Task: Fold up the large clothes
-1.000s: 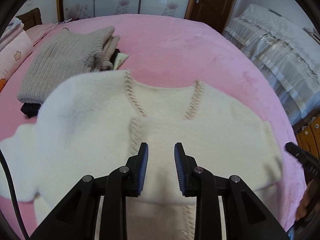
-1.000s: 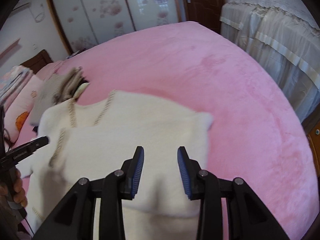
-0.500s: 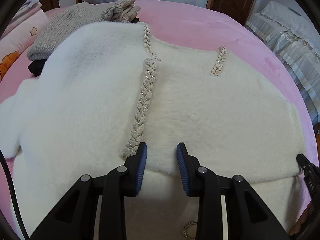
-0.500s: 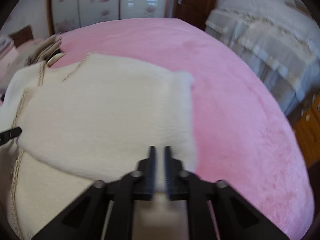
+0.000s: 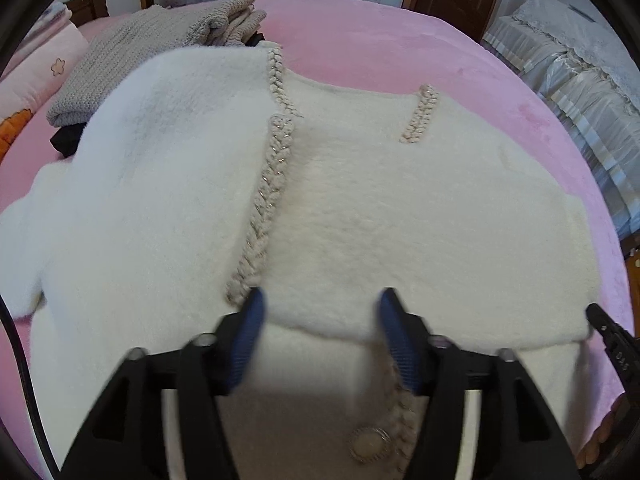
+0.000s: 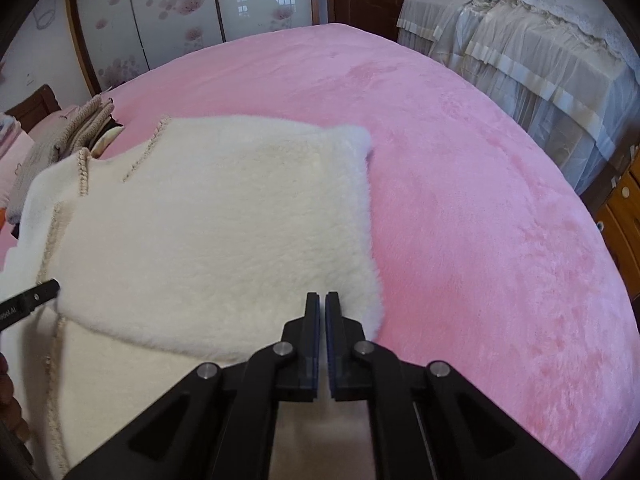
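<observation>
A cream fluffy cardigan (image 5: 360, 208) with braided trim lies on the pink bed (image 5: 360, 40), with a part folded across the body. My left gripper (image 5: 320, 312) is wide open over the near edge of the fold, holding nothing. My right gripper (image 6: 322, 308) is shut at the near right edge of the folded cardigan (image 6: 208, 236); whether it pinches fabric is not visible. The tip of the right gripper shows at the right edge of the left wrist view (image 5: 608, 340).
A folded grey knit sweater (image 5: 132, 52) sits on dark clothes at the far left of the bed, next to a pink pillow (image 5: 36, 68). A second bed with a lace cover (image 6: 520, 40) stands to the right. Wardrobe doors (image 6: 172, 12) are behind.
My left gripper moved in low over the fold edge and opened wider. My right gripper closed from open to shut at the cardigan's right edge.
</observation>
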